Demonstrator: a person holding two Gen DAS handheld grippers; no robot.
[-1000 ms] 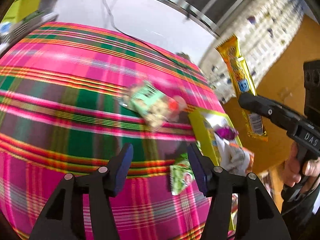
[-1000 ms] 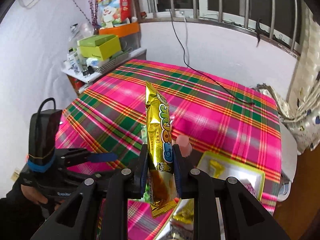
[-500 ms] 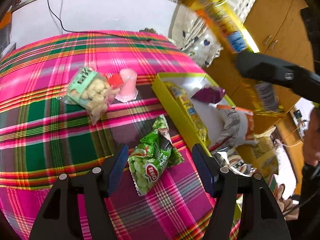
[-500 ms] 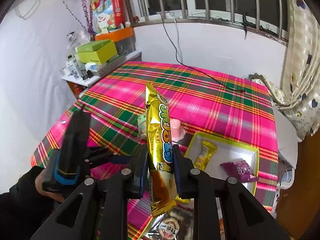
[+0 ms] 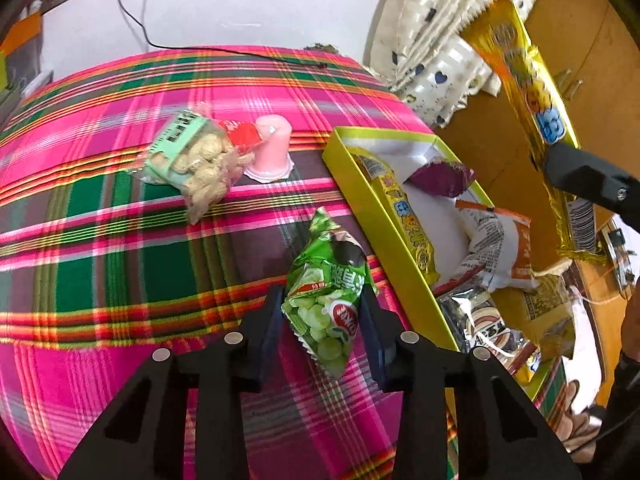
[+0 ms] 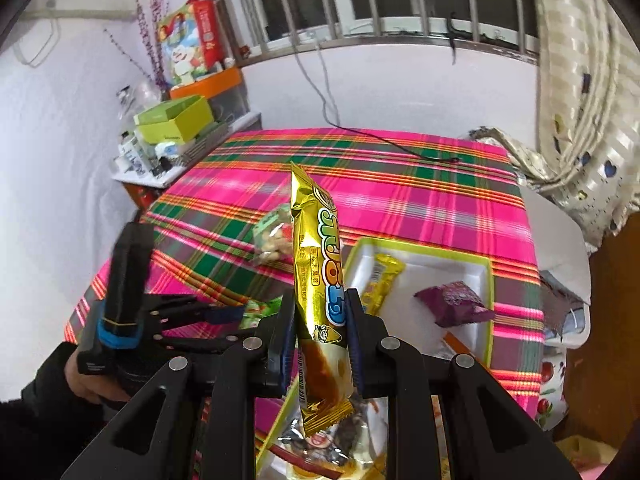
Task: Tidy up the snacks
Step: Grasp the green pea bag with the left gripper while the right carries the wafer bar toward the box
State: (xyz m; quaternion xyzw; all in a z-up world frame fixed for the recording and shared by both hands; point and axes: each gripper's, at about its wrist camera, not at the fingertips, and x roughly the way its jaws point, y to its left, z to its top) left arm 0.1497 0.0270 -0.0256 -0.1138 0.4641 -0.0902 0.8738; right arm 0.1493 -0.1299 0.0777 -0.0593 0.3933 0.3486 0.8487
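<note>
My left gripper (image 5: 322, 312) is closed around a green pea snack bag (image 5: 326, 300) lying on the plaid tablecloth, its fingers touching both sides of the bag. My right gripper (image 6: 320, 320) is shut on a long gold snack bar (image 6: 318, 276) and holds it upright in the air above the yellow tray (image 6: 490, 300). The gold bar also shows in the left wrist view (image 5: 528, 104). The tray (image 5: 360, 196) holds a yellow bar (image 5: 408, 220), a purple packet (image 5: 444, 176), an orange-white packet (image 5: 500, 248) and more wrappers.
A clear bag of nuts with a mint label (image 5: 192, 156) and a pink jelly cup (image 5: 270, 148) lie on the cloth left of the tray. A black cable (image 6: 416, 152) runs across the far table edge. A cluttered side shelf (image 6: 176, 136) stands far left.
My left gripper has moved down onto the green bag and its fingers have narrowed to touch it. My right gripper still holds the gold bar upright, shifted slightly over the tray.
</note>
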